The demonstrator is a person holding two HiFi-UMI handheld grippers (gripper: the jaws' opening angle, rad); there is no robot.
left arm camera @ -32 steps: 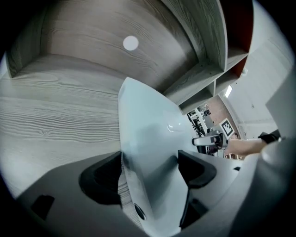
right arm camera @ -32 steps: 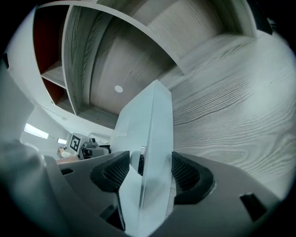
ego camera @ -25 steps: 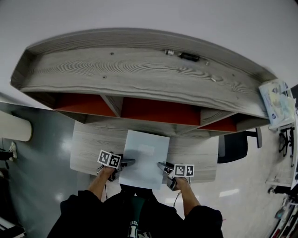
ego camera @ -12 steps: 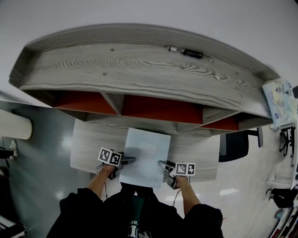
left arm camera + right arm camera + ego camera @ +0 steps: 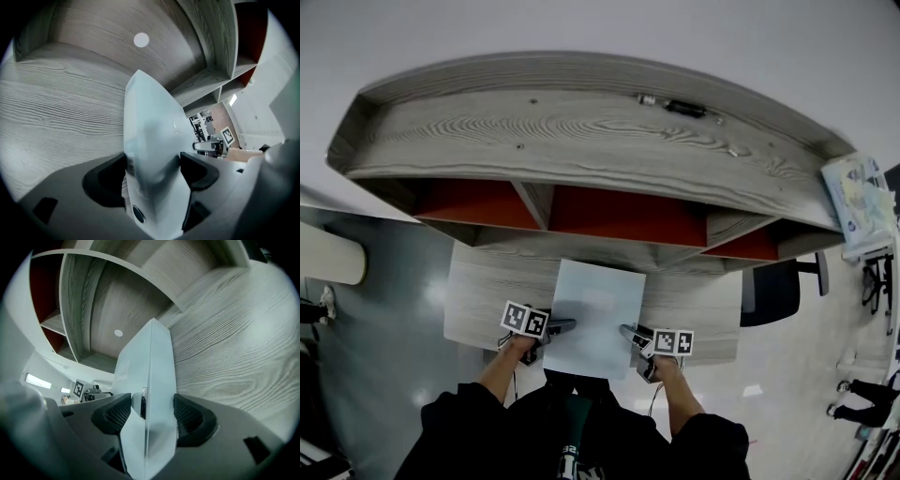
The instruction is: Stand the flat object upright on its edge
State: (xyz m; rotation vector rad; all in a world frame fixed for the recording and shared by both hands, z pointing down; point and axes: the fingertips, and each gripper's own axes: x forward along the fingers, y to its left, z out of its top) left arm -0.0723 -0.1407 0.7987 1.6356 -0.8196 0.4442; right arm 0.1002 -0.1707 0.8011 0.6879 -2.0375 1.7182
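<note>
Left gripper [image 5: 565, 325] clamped on flat white box [image 5: 596, 309] | right gripper [image 5: 626, 331] clamped on opposite edge | over wooden desk [image 5: 483, 298]

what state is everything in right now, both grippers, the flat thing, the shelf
left gripper: shut on the flat object's left edge
right gripper: shut on its right edge
flat object: broad face up, held between both grippers over the desk, not yet on its edge
shelf unit: standing at the back of the desk, red-backed compartments open at the front
</note>
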